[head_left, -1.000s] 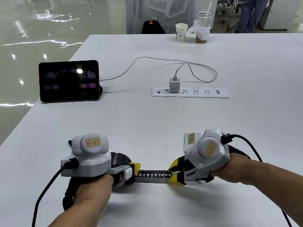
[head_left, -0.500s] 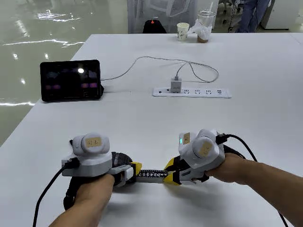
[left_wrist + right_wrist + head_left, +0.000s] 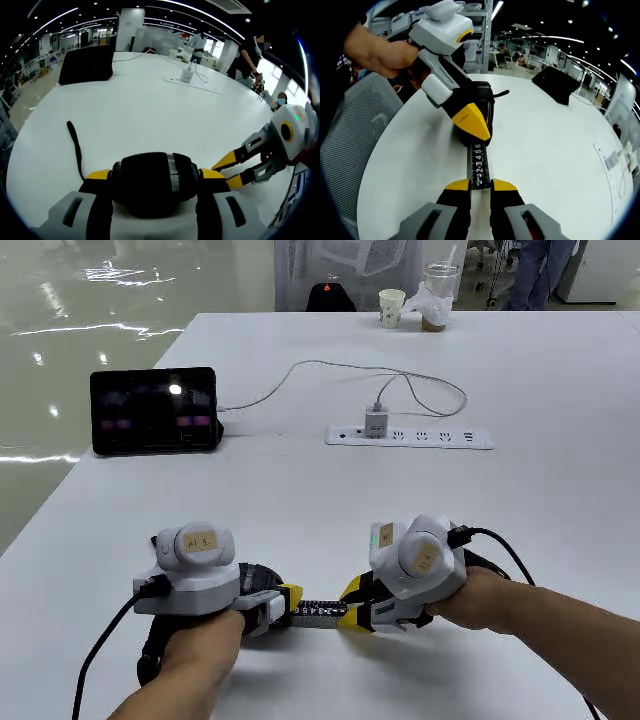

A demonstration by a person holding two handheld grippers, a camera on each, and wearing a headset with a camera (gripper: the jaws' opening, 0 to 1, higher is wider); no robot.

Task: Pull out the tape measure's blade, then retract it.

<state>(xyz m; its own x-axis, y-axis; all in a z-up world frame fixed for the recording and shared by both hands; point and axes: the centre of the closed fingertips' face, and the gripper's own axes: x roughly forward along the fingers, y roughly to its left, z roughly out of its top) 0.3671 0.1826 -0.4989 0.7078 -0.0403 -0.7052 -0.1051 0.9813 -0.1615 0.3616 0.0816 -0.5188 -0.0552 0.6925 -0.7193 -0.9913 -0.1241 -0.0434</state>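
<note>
The left claw [image 3: 155,176] is clamped around the tape measure case [image 3: 256,582], held low over the near part of the worktop [image 3: 300,490]. The right claw [image 3: 480,186] is closed narrow on the free end of the blade [image 3: 479,165], with printed digits legible between the case mouth and the claw tips. Change noted over the last 1 s: the right claw has closed in towards the left, and the exposed run of blade is markedly shorter. Assessment: the pull-out appears complete and retraction is under way, with a short length left to feed in. Risk: letting go now could snap the blade end against the case.
</note>
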